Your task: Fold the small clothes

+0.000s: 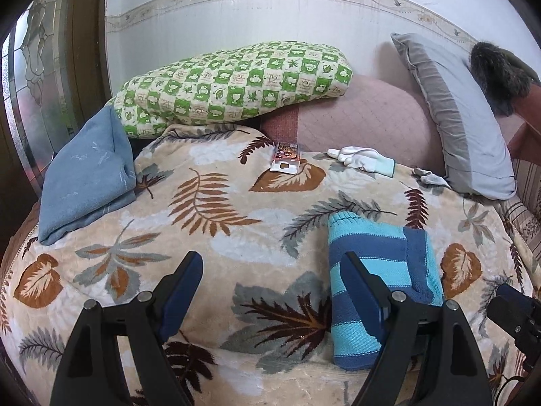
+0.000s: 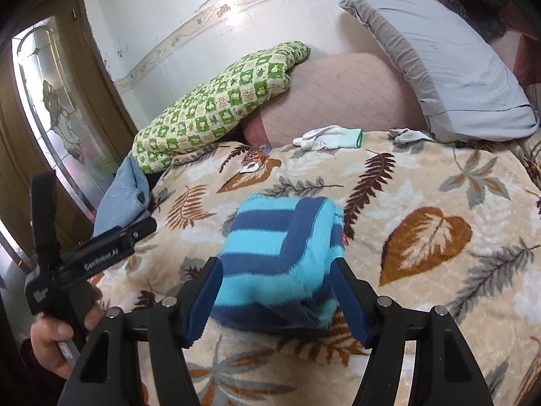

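Our left gripper [image 1: 270, 291] tilts down, jaws apart and empty; our right gripper [image 2: 275, 291] straddles the folded striped sweater [image 2: 280, 257] without squeezing it.

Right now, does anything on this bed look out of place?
Yes: a small printed card packet and loose white gloves lie on the leaf-patterned blanket beyond the folded striped knit, oddly among bedding.

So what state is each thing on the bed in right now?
Striped knit garment: folded into a bundle, lying on the blanket.
Left hand-held gripper: open, holding nothing.
Right hand-held gripper: open, straddling the garment.
White glove: lying flat, unfolded.
Blue cloth: loosely folded.
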Tool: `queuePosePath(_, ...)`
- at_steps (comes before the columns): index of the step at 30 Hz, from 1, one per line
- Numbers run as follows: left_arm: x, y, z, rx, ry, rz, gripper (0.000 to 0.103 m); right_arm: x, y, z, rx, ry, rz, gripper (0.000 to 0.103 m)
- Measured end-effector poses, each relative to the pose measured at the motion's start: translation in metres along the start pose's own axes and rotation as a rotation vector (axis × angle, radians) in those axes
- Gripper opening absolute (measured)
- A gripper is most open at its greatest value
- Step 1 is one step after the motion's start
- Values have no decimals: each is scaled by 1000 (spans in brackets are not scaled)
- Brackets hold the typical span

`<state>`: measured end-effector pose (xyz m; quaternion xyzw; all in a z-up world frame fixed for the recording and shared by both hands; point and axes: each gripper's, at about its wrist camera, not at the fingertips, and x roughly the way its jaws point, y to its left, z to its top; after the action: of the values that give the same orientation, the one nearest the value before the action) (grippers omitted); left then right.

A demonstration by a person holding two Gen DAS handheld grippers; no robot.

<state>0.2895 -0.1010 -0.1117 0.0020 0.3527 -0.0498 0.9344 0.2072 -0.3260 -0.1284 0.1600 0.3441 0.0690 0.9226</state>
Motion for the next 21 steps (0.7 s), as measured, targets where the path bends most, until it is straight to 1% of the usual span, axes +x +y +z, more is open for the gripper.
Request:
queuePosePath(5, 3, -5, -1, 28, 8, 7, 84, 11, -10, 0, 26, 21, -4, 70)
queuePosePath(9, 10, -6, -3, 33, 31, 3, 84, 19, -16, 2, 39, 35, -5, 70)
queuePosePath(15, 20, -9, -6, 53, 62, 8, 84, 29, -22, 5, 22, 42, -43, 70)
queuePosePath(21, 25, -9, -6, 55, 69, 12, 84, 38, -31, 7, 32, 55, -61, 70)
